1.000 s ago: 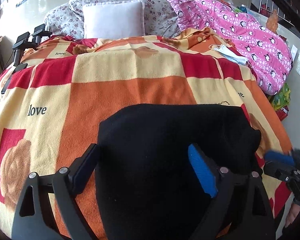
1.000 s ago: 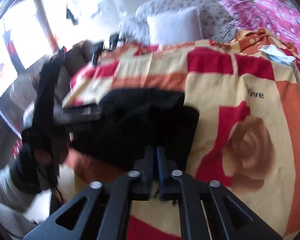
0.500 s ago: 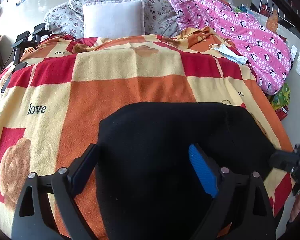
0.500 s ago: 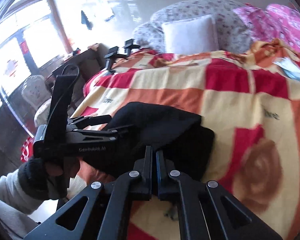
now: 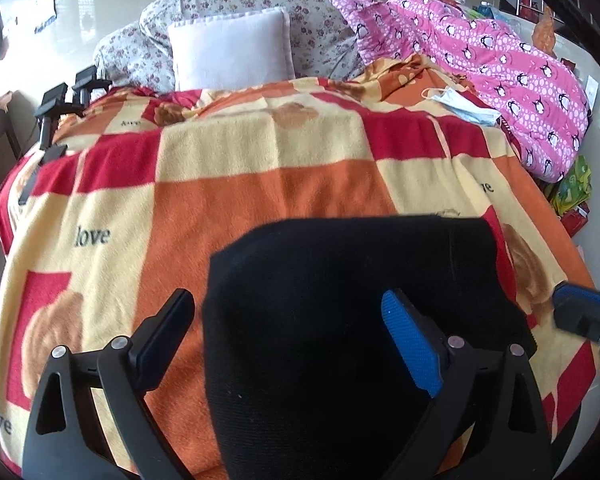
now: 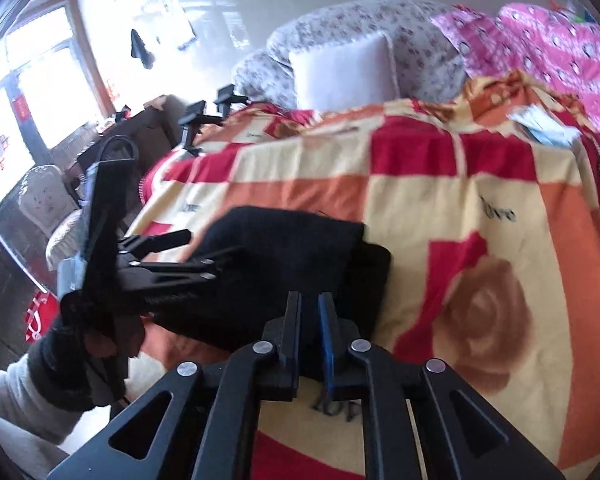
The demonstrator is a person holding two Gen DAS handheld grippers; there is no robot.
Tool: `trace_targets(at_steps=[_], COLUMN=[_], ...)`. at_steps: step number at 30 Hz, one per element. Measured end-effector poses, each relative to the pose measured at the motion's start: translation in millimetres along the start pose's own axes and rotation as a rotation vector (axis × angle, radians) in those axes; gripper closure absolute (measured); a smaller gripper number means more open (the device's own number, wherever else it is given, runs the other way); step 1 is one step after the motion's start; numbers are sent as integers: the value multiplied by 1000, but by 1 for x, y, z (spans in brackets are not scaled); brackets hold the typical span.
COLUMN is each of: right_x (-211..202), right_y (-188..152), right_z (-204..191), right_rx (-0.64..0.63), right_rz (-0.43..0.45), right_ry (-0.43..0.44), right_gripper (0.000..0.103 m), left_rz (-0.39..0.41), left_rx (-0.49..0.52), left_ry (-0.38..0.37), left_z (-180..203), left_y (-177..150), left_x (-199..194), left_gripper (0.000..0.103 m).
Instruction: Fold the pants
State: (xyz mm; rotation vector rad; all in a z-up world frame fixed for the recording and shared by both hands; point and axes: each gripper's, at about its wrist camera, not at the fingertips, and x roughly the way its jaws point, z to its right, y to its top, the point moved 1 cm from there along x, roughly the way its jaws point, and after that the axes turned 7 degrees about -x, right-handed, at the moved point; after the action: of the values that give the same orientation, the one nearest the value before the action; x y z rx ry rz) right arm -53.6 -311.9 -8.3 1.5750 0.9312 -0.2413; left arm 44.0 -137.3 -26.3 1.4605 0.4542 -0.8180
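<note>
The black pants (image 5: 352, 320) lie folded in a thick slab at the near edge of the bed, on a checked orange, red and cream blanket (image 5: 260, 168). The left gripper (image 5: 288, 336) hangs over them, jaws spread wide. The right gripper (image 6: 310, 320) is nearly closed at the pants' corner; whether it pinches cloth I cannot tell. Beyond sit a white pillow (image 5: 230, 50), a pink penguin quilt (image 5: 512, 68) and a face mask (image 5: 460, 106).
</note>
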Motion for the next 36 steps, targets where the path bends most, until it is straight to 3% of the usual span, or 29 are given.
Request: trace_targets(at_steps=[6, 10, 13, 19, 25, 27, 31, 36], right_x=[30, 52, 59, 75, 68, 59, 37, 43], right_y=[2, -3, -2, 7, 13, 11, 2, -20], right_z=[-13, 6, 19, 24, 20, 12, -6, -10], right_rx=[-31, 12, 48, 29, 21, 0, -42, -47], right_rz=[-47, -88, -72, -79, -107, -105, -88, -127], right_ry=[10, -76, -39, -47, -57, -58, -59, -109], right_gripper=[83, 80, 81, 81, 80, 72, 70, 69], left_rz=[-3, -31, -48, -62, -58, -58, -32, -38], left_rx=[-1, -2, -2, -8, -21, -22, -20, -38], left_ry=[14, 12, 6, 5, 2, 1, 6, 3], left_z=[-6, -8, -7, -4, -5, -6, -8, -10], left_y=[9, 12, 16, 23, 23, 22, 16, -1], left_x=[6, 20, 30, 44, 41, 34, 16, 7], left_gripper=[8, 8, 6, 2, 2, 2, 2, 2])
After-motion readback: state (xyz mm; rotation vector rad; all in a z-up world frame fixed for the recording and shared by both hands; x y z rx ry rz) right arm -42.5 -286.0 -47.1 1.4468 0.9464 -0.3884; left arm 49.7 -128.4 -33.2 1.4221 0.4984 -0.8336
